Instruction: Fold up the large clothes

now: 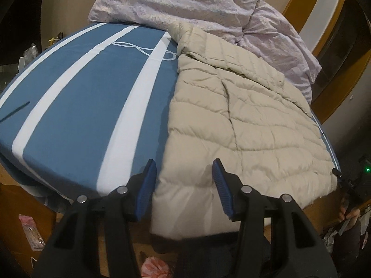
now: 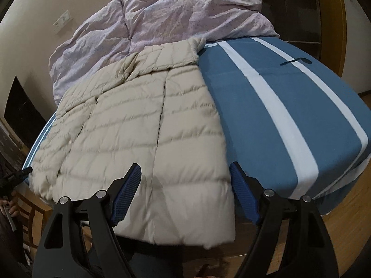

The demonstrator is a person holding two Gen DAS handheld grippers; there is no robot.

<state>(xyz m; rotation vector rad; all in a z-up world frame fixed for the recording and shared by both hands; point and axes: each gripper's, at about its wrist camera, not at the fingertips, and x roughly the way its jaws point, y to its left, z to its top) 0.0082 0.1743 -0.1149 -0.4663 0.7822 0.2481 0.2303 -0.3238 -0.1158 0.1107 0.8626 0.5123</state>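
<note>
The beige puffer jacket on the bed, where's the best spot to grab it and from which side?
Probably the hem of the beige puffer jacket, where it hangs past the near bed edge. It is free there, so come in level from the foot of the bed with the open left gripper.

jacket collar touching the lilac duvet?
Touching. The right wrist view shows the beige puffer jacket lying with its collar end overlapping the lilac duvet, no blue sheet between them; the left wrist view agrees.
</note>
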